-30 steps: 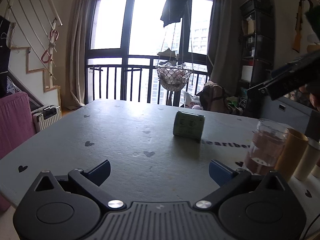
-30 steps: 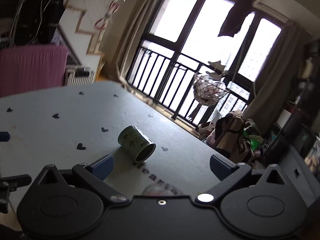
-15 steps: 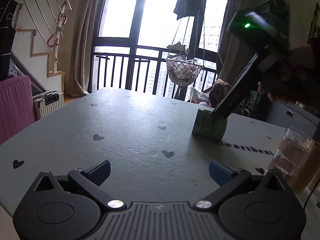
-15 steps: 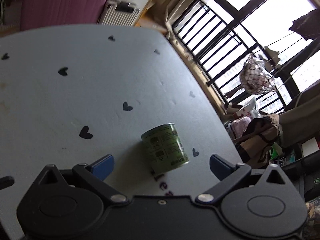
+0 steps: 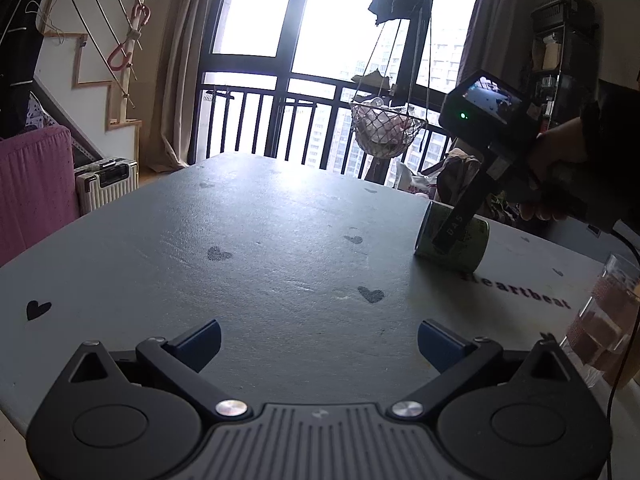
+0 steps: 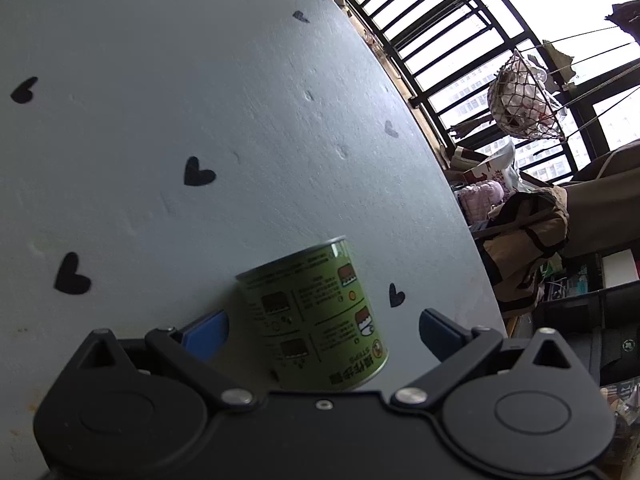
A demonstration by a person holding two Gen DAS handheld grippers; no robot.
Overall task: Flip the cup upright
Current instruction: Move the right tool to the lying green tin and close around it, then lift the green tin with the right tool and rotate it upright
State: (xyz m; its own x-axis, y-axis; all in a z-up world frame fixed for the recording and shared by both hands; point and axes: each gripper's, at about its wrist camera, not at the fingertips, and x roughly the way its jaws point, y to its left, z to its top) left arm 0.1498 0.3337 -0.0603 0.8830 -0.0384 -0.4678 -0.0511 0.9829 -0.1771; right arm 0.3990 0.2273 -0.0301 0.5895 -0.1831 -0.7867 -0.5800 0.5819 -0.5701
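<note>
A green printed cup (image 6: 316, 316) lies on its side on the grey table (image 6: 160, 120). My right gripper (image 6: 324, 330) is open, with the cup between its blue fingertips; the left pad (image 6: 206, 334) is close to the cup's side and the right pad (image 6: 434, 334) stands apart from it. In the left wrist view the cup (image 5: 468, 246) lies at the right, and one right gripper finger (image 5: 460, 220) crosses in front of it. My left gripper (image 5: 320, 342) is open and empty, low over the table's near edge.
A clear glass with brownish contents (image 5: 604, 316) stands at the right of the left wrist view, with a tan cup behind it. Black hearts (image 5: 370, 294) and the word "Heartbeat" mark the table. A railing and hanging net basket (image 5: 384, 128) lie beyond the far edge.
My right gripper has come down and forward until the cup sits between its open fingers. The left gripper has shifted slightly and stays open.
</note>
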